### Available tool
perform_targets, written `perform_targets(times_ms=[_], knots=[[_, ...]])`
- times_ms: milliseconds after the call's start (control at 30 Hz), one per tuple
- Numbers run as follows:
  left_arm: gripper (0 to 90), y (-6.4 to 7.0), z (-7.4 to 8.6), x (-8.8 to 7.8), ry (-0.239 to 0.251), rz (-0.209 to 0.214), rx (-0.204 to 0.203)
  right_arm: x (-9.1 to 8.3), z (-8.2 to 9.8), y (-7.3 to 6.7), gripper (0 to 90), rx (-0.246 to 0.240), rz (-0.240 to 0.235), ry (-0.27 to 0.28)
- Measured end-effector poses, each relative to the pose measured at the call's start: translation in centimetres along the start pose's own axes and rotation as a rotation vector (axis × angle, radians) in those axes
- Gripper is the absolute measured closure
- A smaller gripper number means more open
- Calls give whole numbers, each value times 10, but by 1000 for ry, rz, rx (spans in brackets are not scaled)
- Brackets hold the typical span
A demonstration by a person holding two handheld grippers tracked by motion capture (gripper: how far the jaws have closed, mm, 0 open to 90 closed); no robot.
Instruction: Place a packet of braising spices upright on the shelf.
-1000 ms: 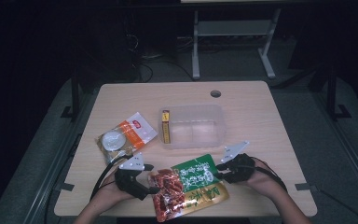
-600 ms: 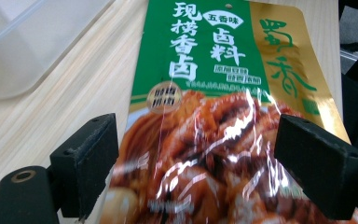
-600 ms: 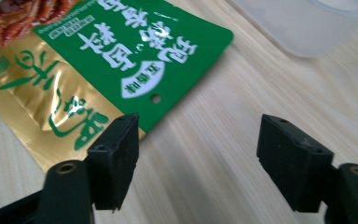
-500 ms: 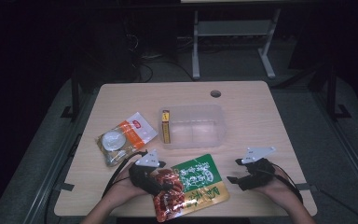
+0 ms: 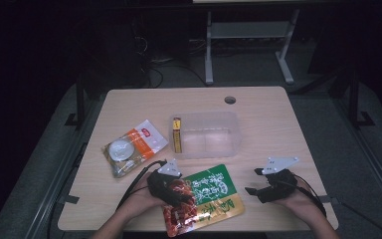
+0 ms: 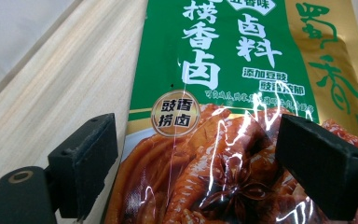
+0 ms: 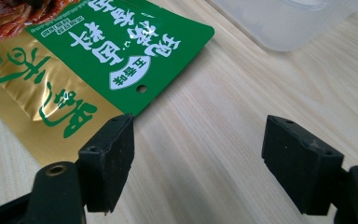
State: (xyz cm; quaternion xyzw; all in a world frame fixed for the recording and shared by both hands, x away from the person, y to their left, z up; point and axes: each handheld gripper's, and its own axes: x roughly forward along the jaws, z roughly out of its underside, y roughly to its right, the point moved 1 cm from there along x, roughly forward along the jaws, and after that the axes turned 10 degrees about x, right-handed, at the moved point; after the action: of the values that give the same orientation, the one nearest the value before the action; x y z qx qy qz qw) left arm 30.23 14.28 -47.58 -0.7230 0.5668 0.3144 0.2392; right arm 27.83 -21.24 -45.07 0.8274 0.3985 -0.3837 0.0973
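1. Lying flat near the table's (image 5: 129,99) front edge, the green-and-gold sauce packet (image 5: 214,191) faces up.
2. Left gripper (image 6: 193,154) hovers over its red end, jaws wide, gripping nothing.
3. Right gripper (image 7: 198,156), jaws just opened, stands empty beside the packet's gold edge.
4. Clear plastic tub (image 5: 206,134) sits behind.

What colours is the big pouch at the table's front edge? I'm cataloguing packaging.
The pouch is green and gold with reddish-brown food imagery; clearest in the left gripper view.
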Motion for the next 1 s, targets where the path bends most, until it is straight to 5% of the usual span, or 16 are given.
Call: perform_targets(times_ms=[533,667,1000], knots=[[178,10,0,1,-12,-25,67,1,1,1,253,-4,8,-11],[284,12,-2,-1,-27,-23,97,0,1,1,254,-6,9,-9],[632,17,-6,-1,-19,-22,92,0,0,0,255,-2,9,-5]])
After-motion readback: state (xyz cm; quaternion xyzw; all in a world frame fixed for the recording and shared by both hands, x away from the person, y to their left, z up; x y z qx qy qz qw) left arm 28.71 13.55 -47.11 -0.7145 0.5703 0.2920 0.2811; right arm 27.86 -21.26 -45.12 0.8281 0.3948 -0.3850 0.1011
